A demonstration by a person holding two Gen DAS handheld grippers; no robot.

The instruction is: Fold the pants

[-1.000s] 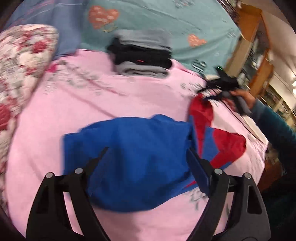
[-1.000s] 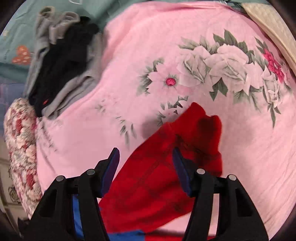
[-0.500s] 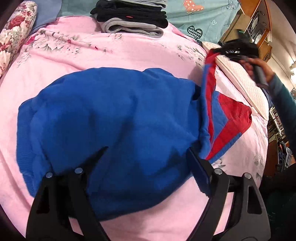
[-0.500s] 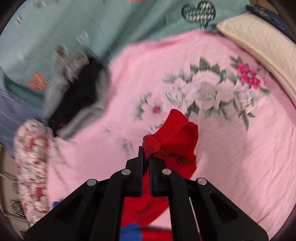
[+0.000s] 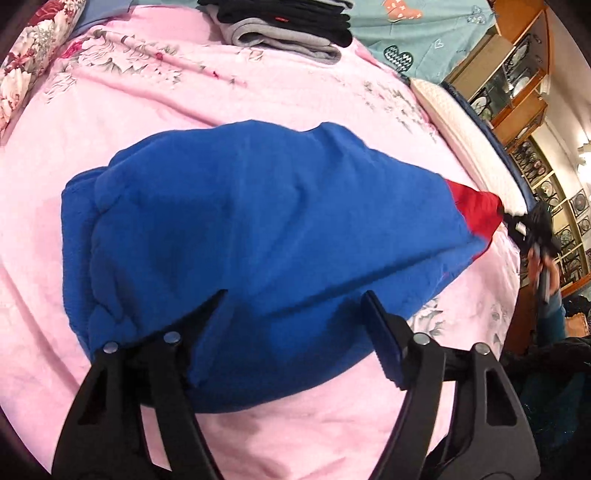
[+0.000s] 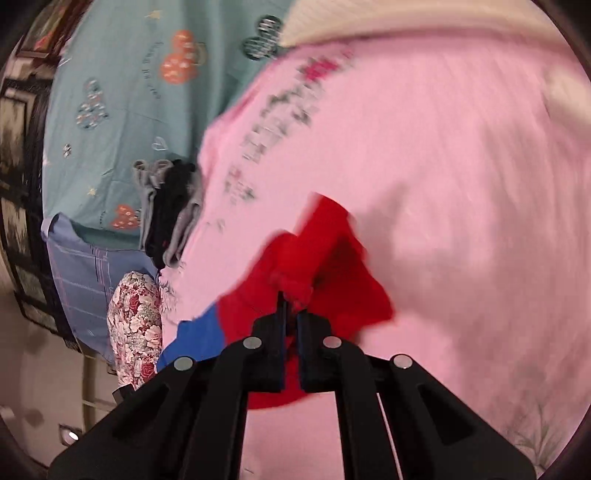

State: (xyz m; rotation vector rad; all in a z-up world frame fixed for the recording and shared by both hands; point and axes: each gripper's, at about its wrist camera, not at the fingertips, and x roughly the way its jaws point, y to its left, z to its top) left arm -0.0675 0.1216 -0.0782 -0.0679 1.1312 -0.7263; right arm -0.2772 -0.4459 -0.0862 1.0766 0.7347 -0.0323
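The blue and red fleece pants (image 5: 251, 229) lie bunched on the pink floral blanket (image 5: 110, 110). My left gripper (image 5: 295, 306) is open, its fingers low over the near blue edge, one on each side of a fold. My right gripper (image 6: 291, 310) is shut on the red end of the pants (image 6: 310, 258) and holds it lifted above the blanket. In the left wrist view the right gripper (image 5: 517, 221) pulls that red tip (image 5: 476, 214) out to the right, and the blue cloth is drawn taut toward it.
A stack of folded grey and black clothes (image 5: 288, 29) sits at the blanket's far edge on a teal sheet (image 6: 122, 92). A floral pillow (image 5: 33, 66) lies far left. A cream pad (image 5: 469, 125) and wooden cabinets (image 5: 517, 74) line the right side.
My right gripper shut on the red end and carried it up and off to the right, stretching the pants. My left gripper came down close over the blue part and stayed open.
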